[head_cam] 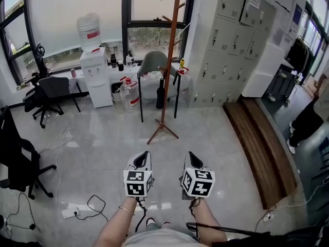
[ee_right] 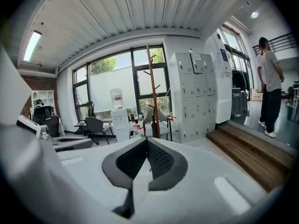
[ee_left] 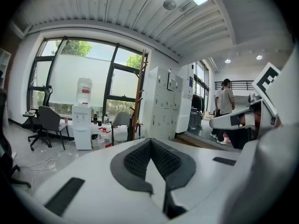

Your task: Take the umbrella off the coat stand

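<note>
Left hand-held gripper and right hand-held gripper: jaws together, empty, well apart from coat stand near far edge of floor; umbrella dark, hung low on it; best approached closer, one opened, umbrella lifted upward and clear; hanging point too small to tell.

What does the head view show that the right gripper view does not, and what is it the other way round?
Only the head view: the person's forearms, and the cables and power strip on the floor.
Only the right gripper view: the ceiling with its long lamps, and a person standing at the right on the raised floor.
Both: the coat stand, the water dispenser, the grey lockers and the wooden step.
</note>
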The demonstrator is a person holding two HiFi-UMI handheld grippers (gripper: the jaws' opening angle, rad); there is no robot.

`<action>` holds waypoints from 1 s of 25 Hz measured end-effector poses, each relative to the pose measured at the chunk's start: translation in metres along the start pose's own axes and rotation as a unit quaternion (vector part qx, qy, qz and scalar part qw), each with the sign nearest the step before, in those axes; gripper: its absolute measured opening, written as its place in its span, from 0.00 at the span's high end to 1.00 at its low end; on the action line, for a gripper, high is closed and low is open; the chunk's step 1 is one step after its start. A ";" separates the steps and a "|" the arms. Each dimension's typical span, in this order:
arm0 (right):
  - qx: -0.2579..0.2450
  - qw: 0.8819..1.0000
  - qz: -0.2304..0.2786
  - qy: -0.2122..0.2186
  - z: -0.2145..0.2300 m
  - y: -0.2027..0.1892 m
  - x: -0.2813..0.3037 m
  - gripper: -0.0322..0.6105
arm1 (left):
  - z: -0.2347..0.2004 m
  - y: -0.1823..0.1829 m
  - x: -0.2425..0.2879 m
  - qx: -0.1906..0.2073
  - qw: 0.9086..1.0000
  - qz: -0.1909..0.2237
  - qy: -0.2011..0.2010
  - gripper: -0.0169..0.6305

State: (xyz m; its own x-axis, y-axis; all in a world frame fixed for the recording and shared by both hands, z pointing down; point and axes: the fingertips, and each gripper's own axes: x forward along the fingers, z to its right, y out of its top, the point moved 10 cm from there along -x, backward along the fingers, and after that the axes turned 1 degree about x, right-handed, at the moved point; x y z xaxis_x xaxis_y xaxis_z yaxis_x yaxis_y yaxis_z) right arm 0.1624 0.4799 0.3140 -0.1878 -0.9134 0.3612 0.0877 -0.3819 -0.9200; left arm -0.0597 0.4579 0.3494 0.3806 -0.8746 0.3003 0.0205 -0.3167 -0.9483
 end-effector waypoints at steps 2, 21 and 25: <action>0.002 1.000 -0.003 -0.006 -0.002 -0.005 0.001 0.94 | -0.008 -0.003 0.001 0.000 1.000 -0.001 -0.003 0.97; 0.014 1.000 -0.010 -0.023 0.019 0.014 0.076 0.94 | -0.043 0.010 0.074 -0.004 1.000 -0.018 0.001 0.97; 0.007 1.000 -0.009 -0.014 0.030 0.030 0.100 0.94 | -0.045 0.021 0.100 -0.006 1.000 -0.015 0.007 0.97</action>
State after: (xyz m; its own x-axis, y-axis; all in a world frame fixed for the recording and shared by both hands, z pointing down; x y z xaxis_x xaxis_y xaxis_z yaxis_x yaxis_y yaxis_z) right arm 0.1756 0.3733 0.3272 -0.1623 -0.9101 0.3812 0.0983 -0.3994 -0.9115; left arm -0.0626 0.3470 0.3642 0.3670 -0.8699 0.3296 0.0208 -0.3466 -0.9378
